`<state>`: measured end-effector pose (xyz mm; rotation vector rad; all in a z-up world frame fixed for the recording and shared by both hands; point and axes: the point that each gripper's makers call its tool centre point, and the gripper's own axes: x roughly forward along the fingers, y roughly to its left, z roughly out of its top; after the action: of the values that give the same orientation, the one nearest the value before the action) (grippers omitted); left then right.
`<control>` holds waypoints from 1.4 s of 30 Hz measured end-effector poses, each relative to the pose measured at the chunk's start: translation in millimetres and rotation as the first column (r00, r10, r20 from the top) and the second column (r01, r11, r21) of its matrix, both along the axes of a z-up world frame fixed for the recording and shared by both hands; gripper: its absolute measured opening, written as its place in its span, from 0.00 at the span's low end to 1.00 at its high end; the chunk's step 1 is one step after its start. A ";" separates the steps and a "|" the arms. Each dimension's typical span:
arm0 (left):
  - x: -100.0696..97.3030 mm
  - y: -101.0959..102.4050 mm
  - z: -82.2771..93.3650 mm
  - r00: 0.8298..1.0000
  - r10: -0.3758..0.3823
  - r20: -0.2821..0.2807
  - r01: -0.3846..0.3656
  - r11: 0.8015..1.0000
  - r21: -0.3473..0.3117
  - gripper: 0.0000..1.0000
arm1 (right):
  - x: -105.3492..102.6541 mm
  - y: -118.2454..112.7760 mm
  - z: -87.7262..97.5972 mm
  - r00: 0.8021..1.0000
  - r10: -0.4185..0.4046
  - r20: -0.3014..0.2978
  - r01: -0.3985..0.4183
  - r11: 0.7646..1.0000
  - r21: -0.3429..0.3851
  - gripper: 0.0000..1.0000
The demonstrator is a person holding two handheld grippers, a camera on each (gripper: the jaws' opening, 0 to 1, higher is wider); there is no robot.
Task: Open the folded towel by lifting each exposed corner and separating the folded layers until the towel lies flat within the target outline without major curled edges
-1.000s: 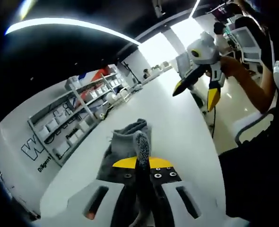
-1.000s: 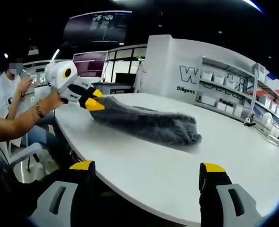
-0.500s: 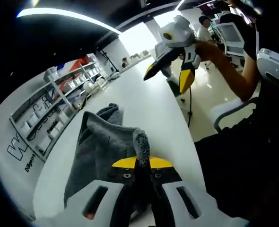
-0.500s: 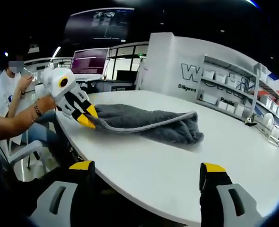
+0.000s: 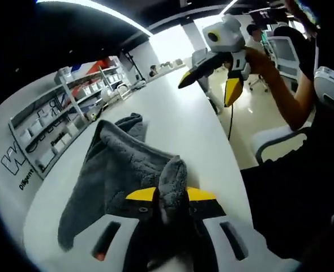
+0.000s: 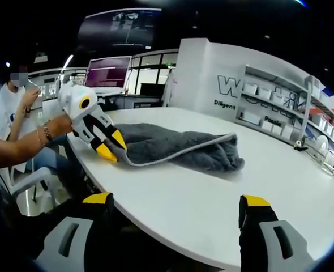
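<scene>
Left gripper (image 5: 171, 195): jaws clamped on a corner of the grey towel (image 5: 119, 170), which spreads up-frame over the white counter (image 5: 184, 122). Right gripper (image 6: 175, 212): jaws wide apart, empty; towel lies well ahead, long axis left-right mid-frame.

So the right gripper (image 6: 175, 218) sits low in front with its yellow-tipped jaws spread wide and nothing between them, hanging just off the near edge of the white table (image 6: 223, 195). The grey towel (image 6: 181, 148) lies partly unfolded on the table, bunched up at its far right end, with a pale hem running along the top layer. The left gripper (image 6: 111, 148), held by a person's hand (image 6: 59, 126), is at the towel's left corner, yellow tips right at the edge of the cloth.
</scene>
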<state>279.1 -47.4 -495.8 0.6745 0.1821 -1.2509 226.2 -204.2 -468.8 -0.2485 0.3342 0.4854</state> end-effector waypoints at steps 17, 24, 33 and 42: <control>42.7 31.6 66.0 0.972 0.208 -0.113 -0.235 0.904 -0.358 0.65 | -2.1 1.3 -2.5 1.000 0.001 -0.005 -0.002 1.000 -0.019 0.94; 91.2 61.1 64.1 0.911 0.361 -0.199 -0.411 0.825 -0.387 0.68 | -1.8 0.8 -4.3 1.000 0.006 -0.014 -0.006 1.000 -0.022 0.96; 138.2 76.8 37.6 0.836 0.468 -0.286 -0.542 0.787 -0.296 0.86 | -3.6 4.3 -6.0 0.999 0.027 -0.020 -0.028 0.997 -0.066 0.99; 168.6 85.5 19.0 0.775 0.545 -0.320 -0.624 0.742 -0.246 0.68 | -1.1 0.3 -6.0 1.000 0.014 -0.025 -0.015 0.999 -0.041 0.99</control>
<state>447.7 38.1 -476.8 0.1334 0.3337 -0.7037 225.1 -203.9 -474.8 -0.2852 0.3673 0.4967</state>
